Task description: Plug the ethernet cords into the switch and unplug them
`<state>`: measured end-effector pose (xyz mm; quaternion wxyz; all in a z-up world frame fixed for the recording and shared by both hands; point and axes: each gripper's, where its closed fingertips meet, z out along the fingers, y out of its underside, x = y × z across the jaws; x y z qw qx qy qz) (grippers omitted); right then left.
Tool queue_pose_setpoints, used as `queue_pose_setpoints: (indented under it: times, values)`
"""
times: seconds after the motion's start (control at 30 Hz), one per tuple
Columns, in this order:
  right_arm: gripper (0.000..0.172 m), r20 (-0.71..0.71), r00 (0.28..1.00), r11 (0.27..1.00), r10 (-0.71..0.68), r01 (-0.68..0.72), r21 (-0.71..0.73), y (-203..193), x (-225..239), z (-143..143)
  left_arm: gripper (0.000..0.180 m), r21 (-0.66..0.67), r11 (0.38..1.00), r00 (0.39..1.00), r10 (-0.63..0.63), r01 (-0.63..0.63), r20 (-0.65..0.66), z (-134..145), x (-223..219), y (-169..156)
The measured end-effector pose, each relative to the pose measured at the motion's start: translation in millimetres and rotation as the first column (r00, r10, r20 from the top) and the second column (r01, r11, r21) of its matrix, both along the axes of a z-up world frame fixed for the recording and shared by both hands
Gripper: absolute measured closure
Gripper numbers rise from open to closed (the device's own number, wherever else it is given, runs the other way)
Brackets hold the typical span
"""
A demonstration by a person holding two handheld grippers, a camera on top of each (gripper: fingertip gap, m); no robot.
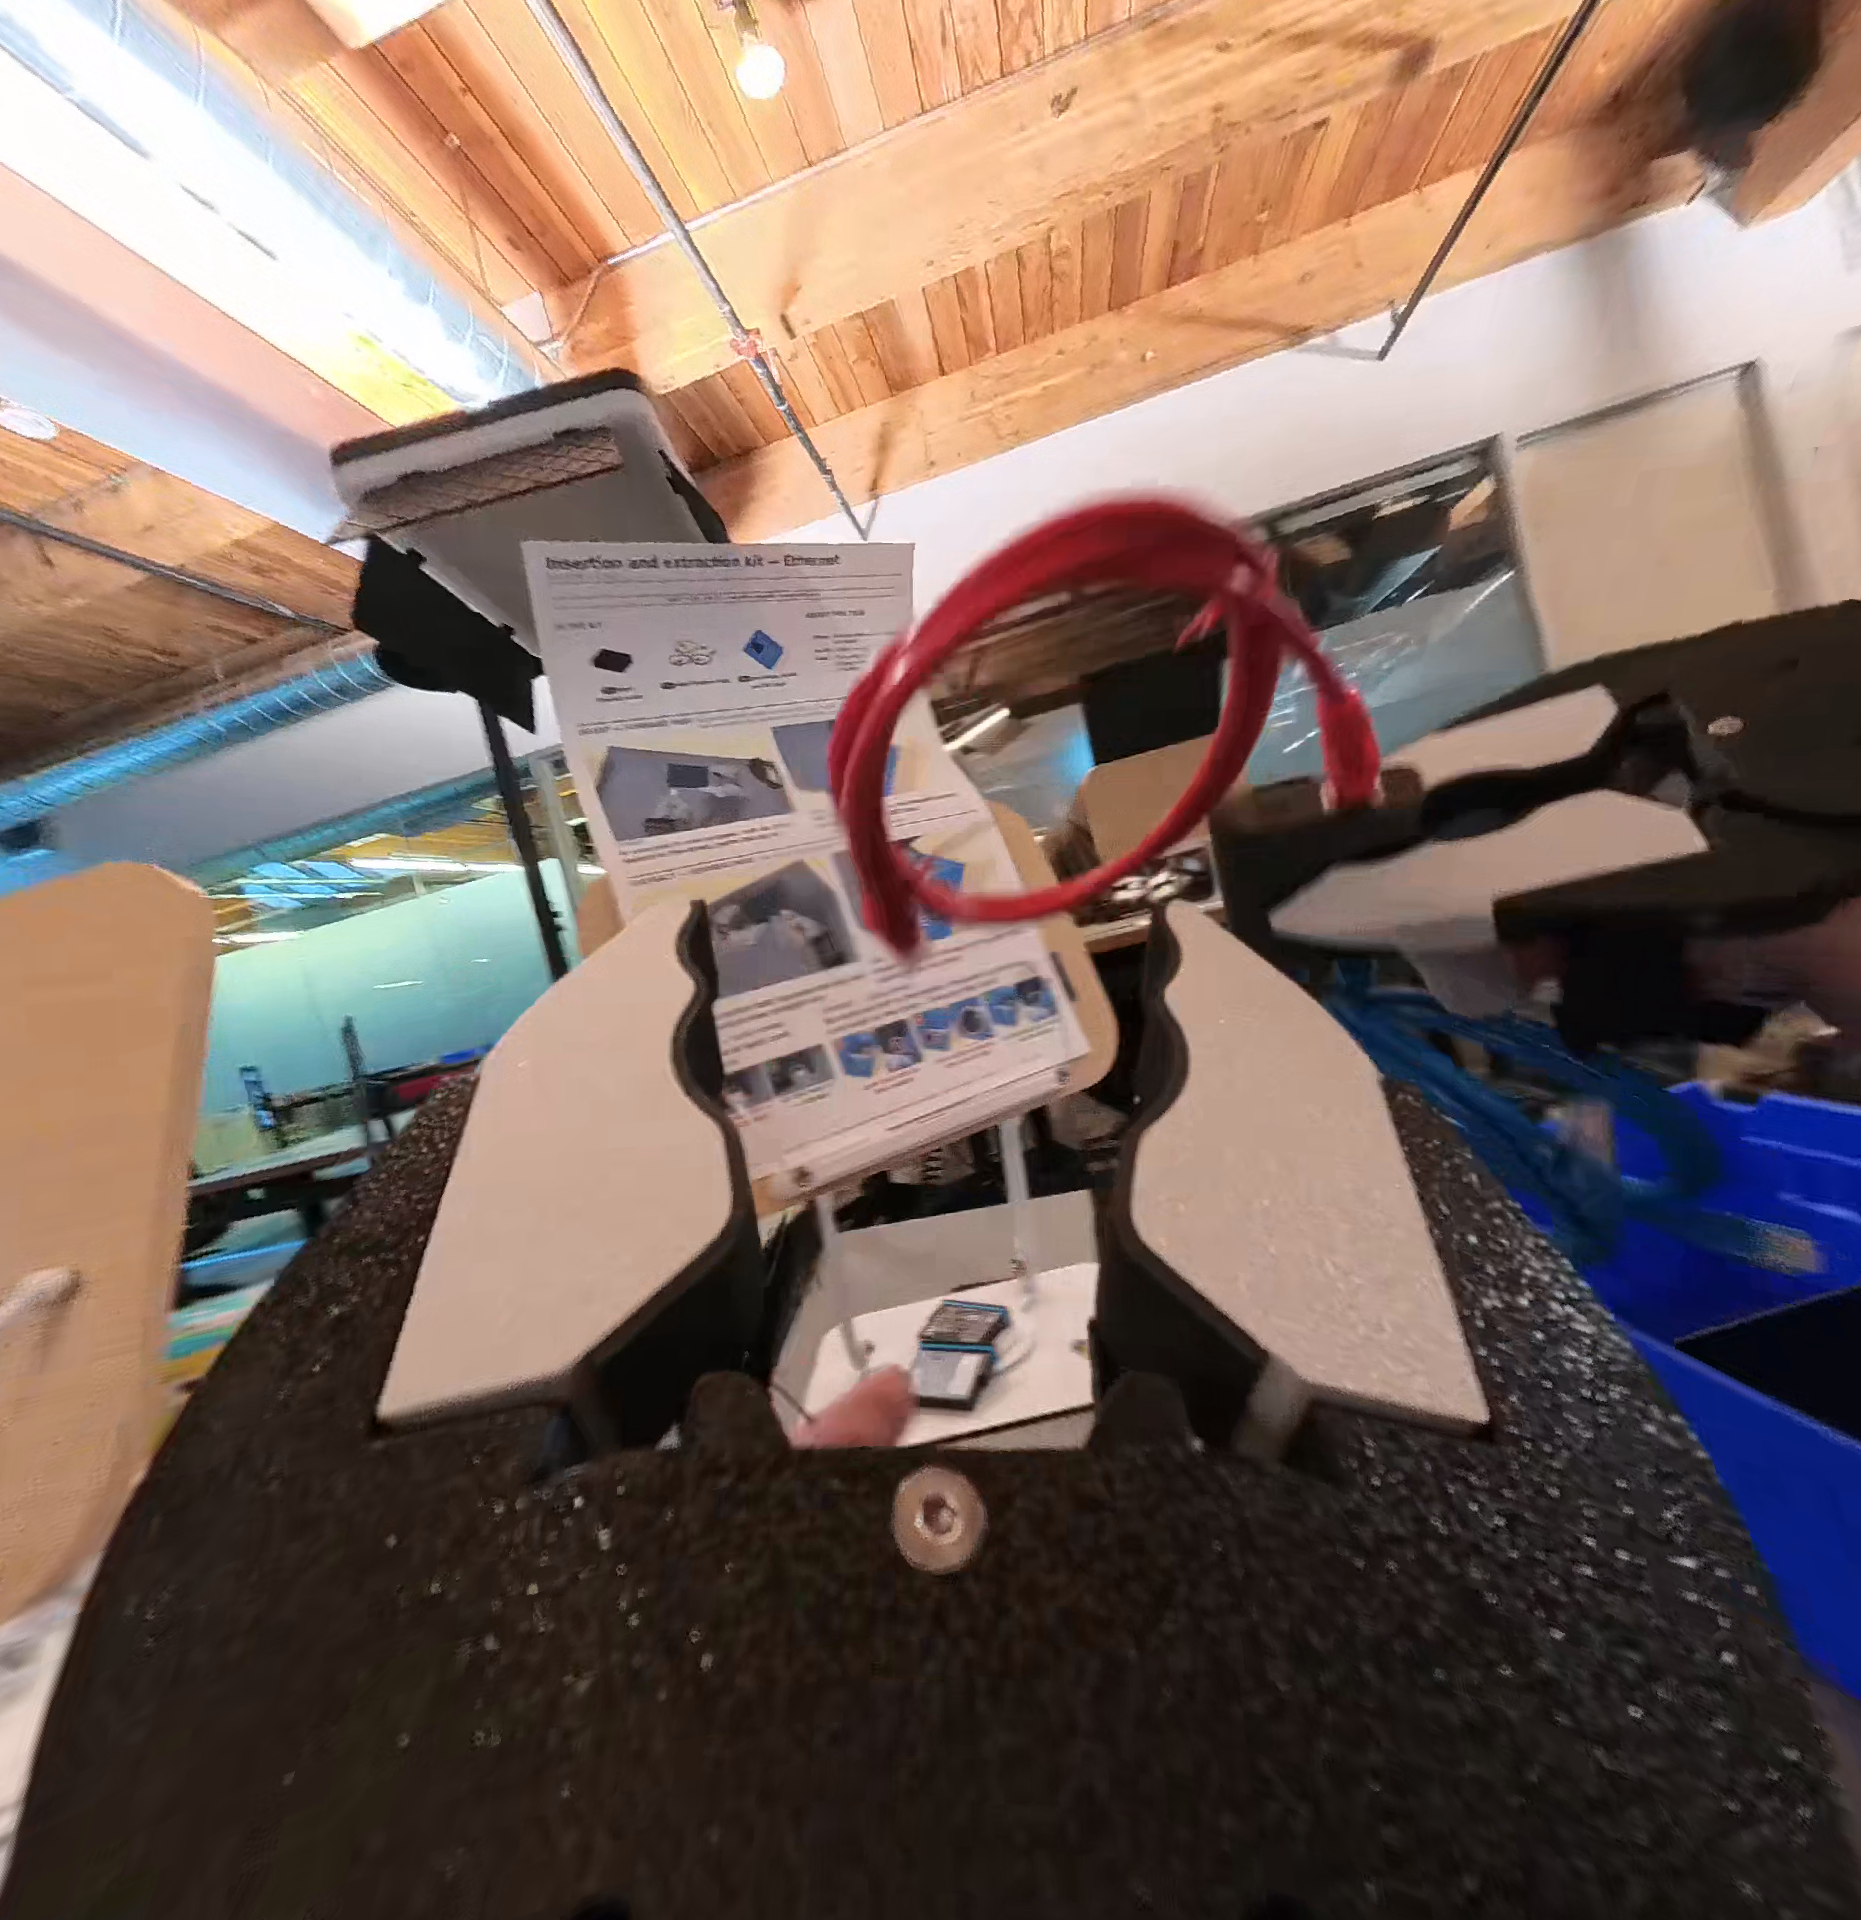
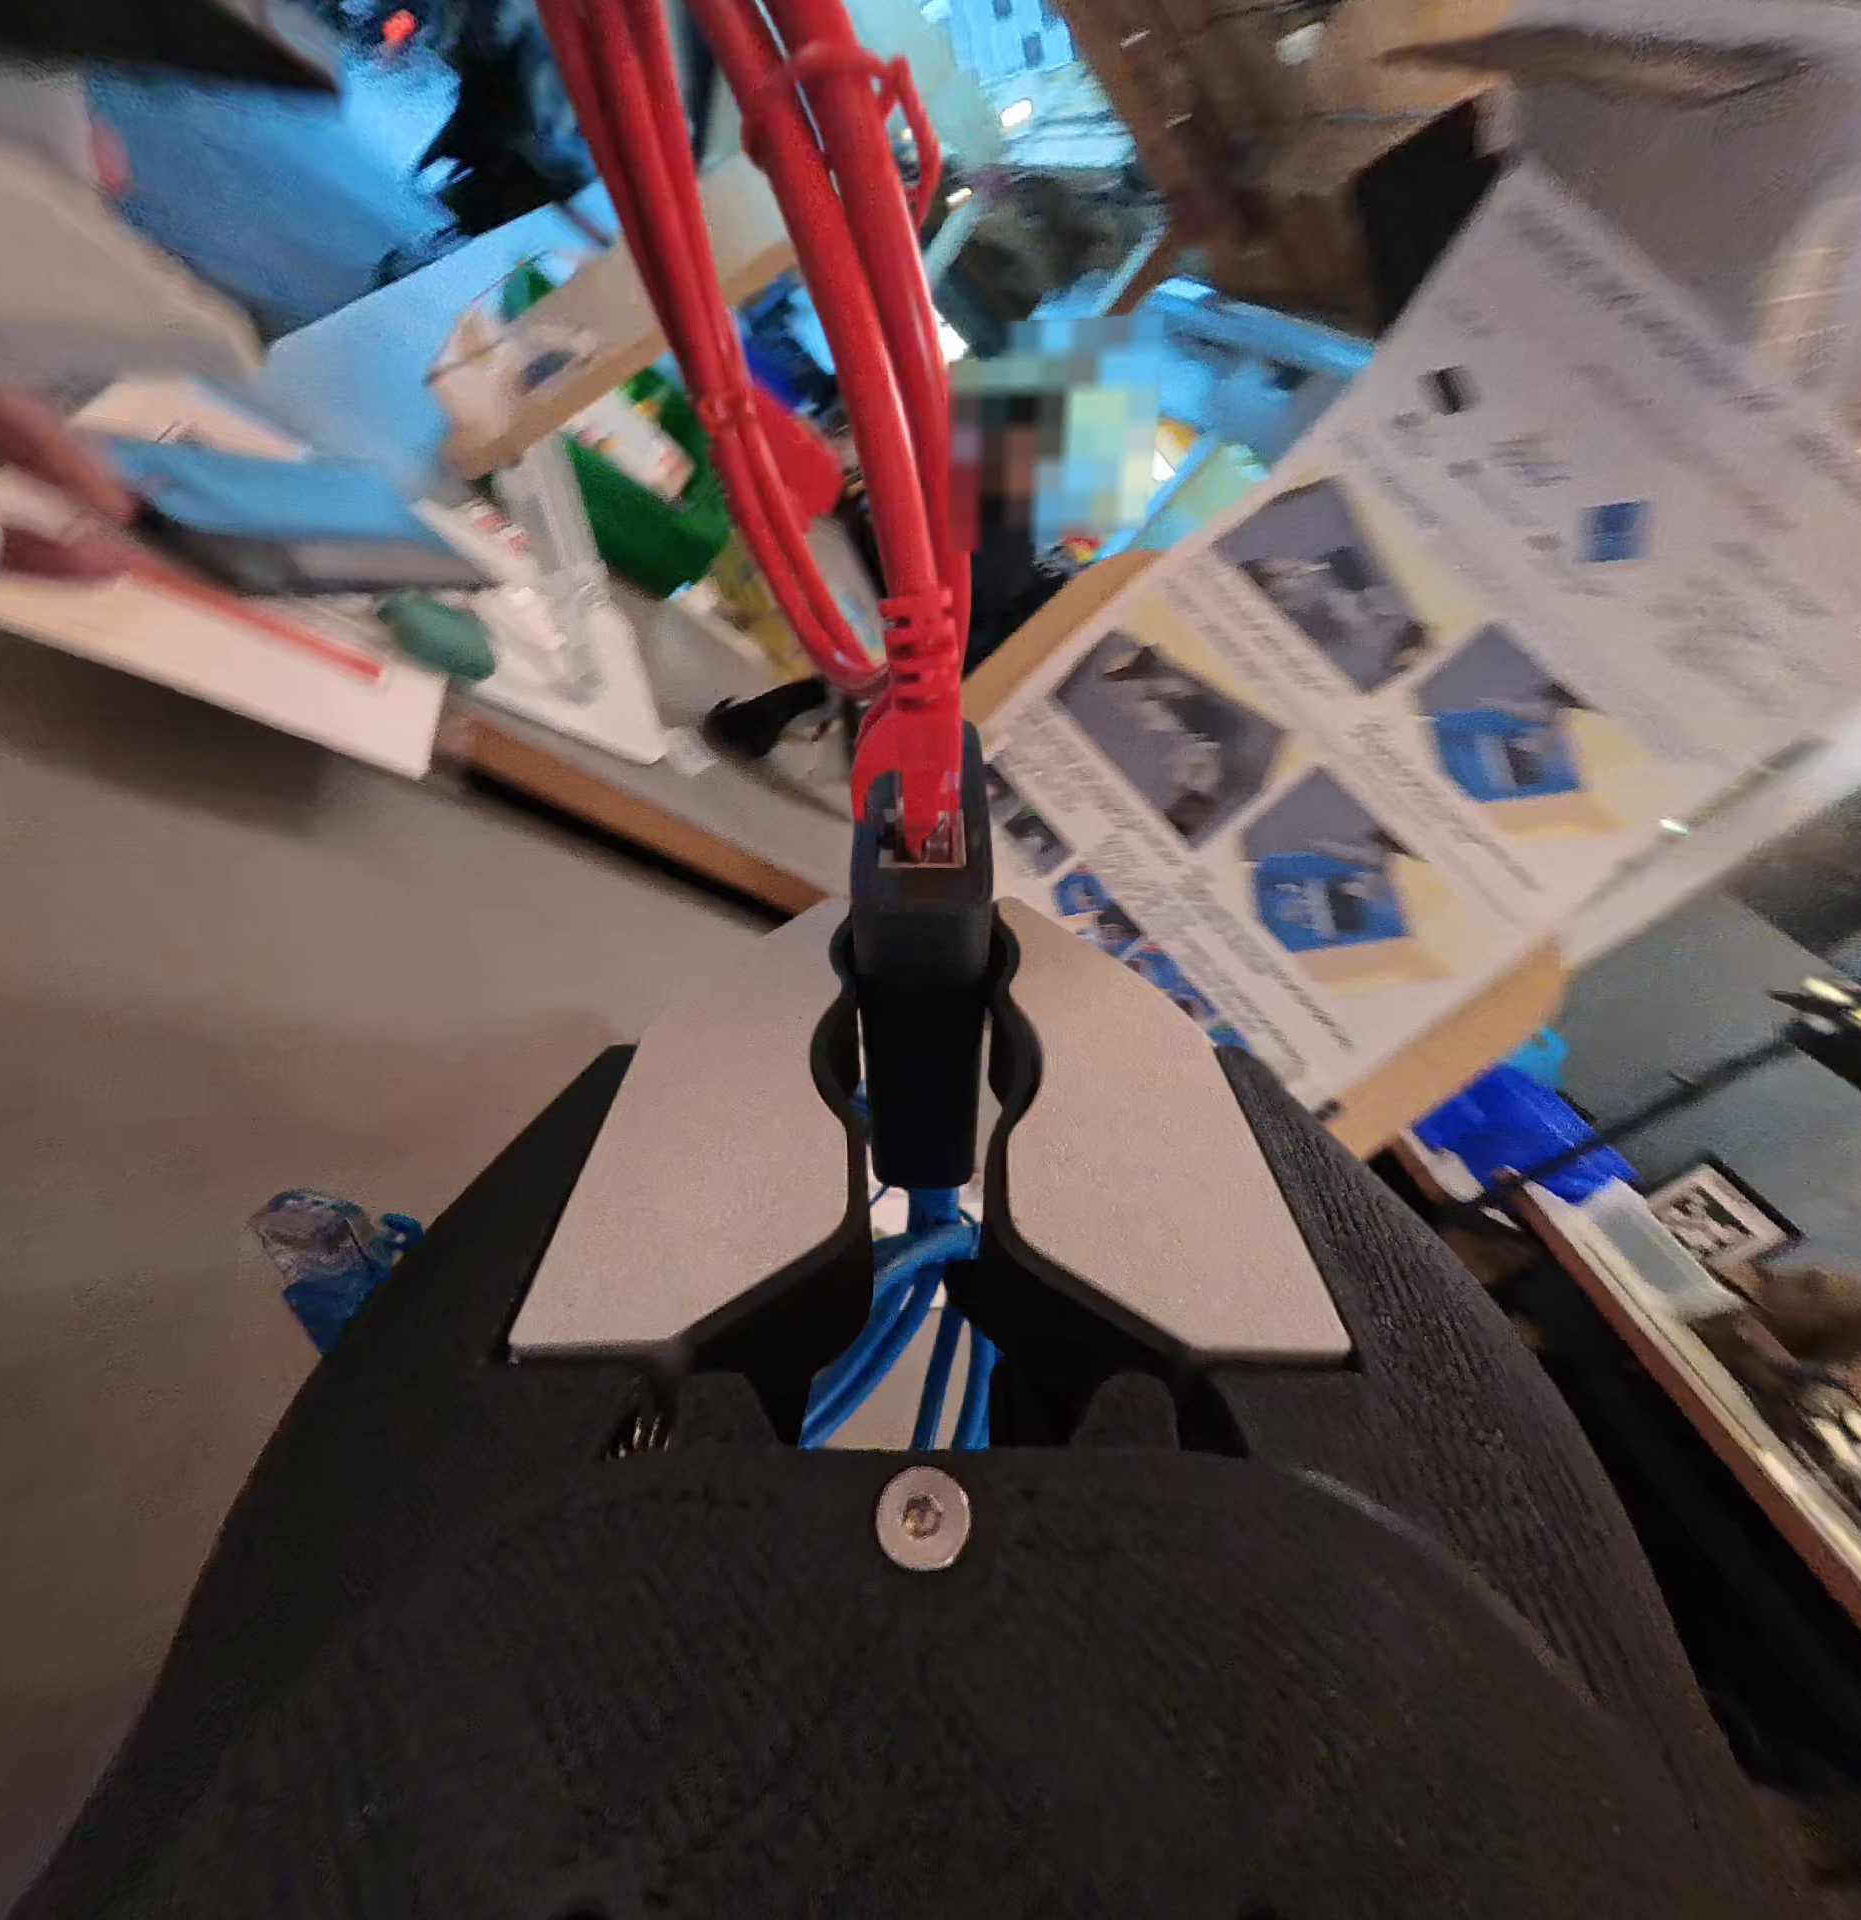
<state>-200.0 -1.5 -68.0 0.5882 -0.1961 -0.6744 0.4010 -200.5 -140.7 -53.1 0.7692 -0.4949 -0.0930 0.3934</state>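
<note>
My right gripper [image 2: 924,961] is shut on the black switch [image 2: 921,997], both pads pressed on its sides, and holds it up in the air. A red ethernet cord [image 2: 864,343] is plugged into the switch's port [image 2: 921,842]; its coil hangs beyond. In the left wrist view the same right gripper [image 1: 1352,831] holds the switch [image 1: 1310,831] at the right, with the red coil [image 1: 1040,717] looped in the air and its free plug [image 1: 900,914] dangling. My left gripper [image 1: 931,961] is open and empty, just below the coil.
A printed instruction sheet on a stand [image 1: 801,831] is behind the coil. Blue cords [image 1: 1528,1081] hang over a blue bin [image 1: 1736,1247] at the right. A white base with small boxes [image 1: 957,1351] and a fingertip [image 1: 853,1413] lie below. Cluttered desks [image 2: 552,499] are beyond.
</note>
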Motion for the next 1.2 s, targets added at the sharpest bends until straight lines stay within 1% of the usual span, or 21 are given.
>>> queue_pose_setpoints:
  times: [0.07, 0.13, 0.23, 0.3, 0.37, 0.4, 0.43, 0.47, 0.53, 0.57, 0.63, 0.67, 0.7, 0.73, 0.8, 0.83, 0.87, 0.93, 1.03, 1.13, 1.2]
  values:
    - [0.152, -0.064, 0.996, 0.994, -0.055, 0.049, -0.097, 18, 22, 22, 0.108, 0.014, 0.998, 0.998, -0.056, 0.056, 0.012, -1, 9, 8]
    - [0.152, -0.112, 0.988, 0.972, -0.105, 0.078, -0.222, 37, 45, 38, 0.117, 0.021, 0.995, 0.995, -0.100, 0.100, 0.008, 3, 17, 18]
    - [0.152, -0.148, 0.975, 0.923, -0.163, 0.097, -0.374, 66, 75, 47, 0.132, 0.009, 0.974, 0.974, -0.224, 0.224, 0.016, 22, 29, 44]
    - [0.152, -0.158, 0.968, 0.902, -0.196, 0.115, -0.416, 83, 89, 47, 0.132, -0.009, 0.950, 0.950, -0.311, 0.311, 0.036, 40, 32, 68]
    - [0.153, -0.181, 0.957, 0.893, -0.226, 0.130, -0.430, 99, 99, 49, 0.128, -0.046, 0.936, 0.936, -0.348, 0.350, 0.052, 54, 30, 94]
    - [0.152, -0.189, 0.953, 0.894, -0.237, 0.138, -0.426, 107, 101, 52, 0.120, -0.054, 0.935, 0.936, -0.348, 0.351, 0.052, 61, 27, 106]
    - [0.152, -0.185, 0.951, 0.892, -0.247, 0.149, -0.426, 114, 103, 54, 0.106, -0.035, 0.947, 0.947, -0.316, 0.318, 0.058, 67, 18, 114]
    - [0.152, -0.184, 0.948, 0.890, -0.258, 0.159, -0.428, 120, 105, 55, 0.100, -0.002, 0.963, 0.960, -0.270, 0.271, 0.074, 69, 6, 119]
    - [0.152, -0.183, 0.941, 0.886, -0.284, 0.185, -0.426, 131, 106, 52, 0.100, 0.050, 0.973, 0.964, -0.228, 0.224, 0.135, 62, -14, 131]
    - [0.152, -0.173, 0.940, 0.884, -0.294, 0.198, -0.424, 135, 105, 48, 0.100, 0.041, 0.973, 0.955, -0.230, 0.226, 0.186, 52, -21, 140]
    - [0.152, -0.152, 0.941, 0.878, -0.301, 0.212, -0.430, 145, 101, 41, 0.100, -0.022, 0.981, 0.948, -0.182, 0.194, 0.262, 34, -38, 156]
    - [0.152, -0.138, 0.943, 0.871, -0.304, 0.216, -0.442, 151, 99, 37, 0.101, -0.070, 0.974, 0.937, -0.184, 0.213, 0.295, 26, -41, 165]
    - [0.152, -0.124, 0.944, 0.863, -0.306, 0.220, -0.455, 155, 96, 34, 0.101, -0.102, 0.958, 0.918, -0.223, 0.269, 0.328, 19, -38, 175]
    - [0.152, -0.114, 0.945, 0.854, -0.307, 0.220, -0.470, 160, 94, 31, 0.101, -0.107, 0.931, 0.886, -0.290, 0.349, 0.363, 13, -30, 185]
    - [0.152, -0.101, 0.949, 0.840, -0.299, 0.212, -0.500, 164, 90, 28, 0.104, -0.080, 0.843, 0.786, -0.456, 0.532, 0.417, 8, -5, 201]
    - [0.152, -0.100, 0.952, 0.835, -0.290, 0.201, -0.513, 165, 90, 27, 0.106, -0.074, 0.796, 0.740, -0.518, 0.601, 0.429, 6, 7, 206]
    - [0.152, -0.101, 0.955, 0.829, -0.280, 0.187, -0.527, 165, 90, 27, 0.112, -0.077, 0.759, 0.710, -0.562, 0.647, 0.424, 5, 18, 209]
    - [0.152, -0.107, 0.963, 0.818, -0.248, 0.149, -0.555, 163, 91, 28, 0.116, -0.089, 0.715, 0.681, -0.610, 0.694, 0.405, 5, 32, 214]
    - [0.152, -0.121, 0.974, 0.795, -0.191, 0.081, -0.602, 162, 94, 31, 0.117, -0.101, 0.673, 0.654, -0.654, 0.732, 0.381, 6, 48, 219]
    - [0.152, -0.139, 0.982, 0.755, -0.129, 0.006, -0.655, 160, 98, 35, 0.117, -0.093, 0.618, 0.602, -0.704, 0.781, 0.378, 6, 61, 221]
    - [0.152, -0.148, 0.986, 0.720, -0.077, -0.047, -0.692, 158, 98, 36, 0.123, -0.116, 0.587, 0.580, -0.716, 0.801, 0.388, 2, 67, 222]
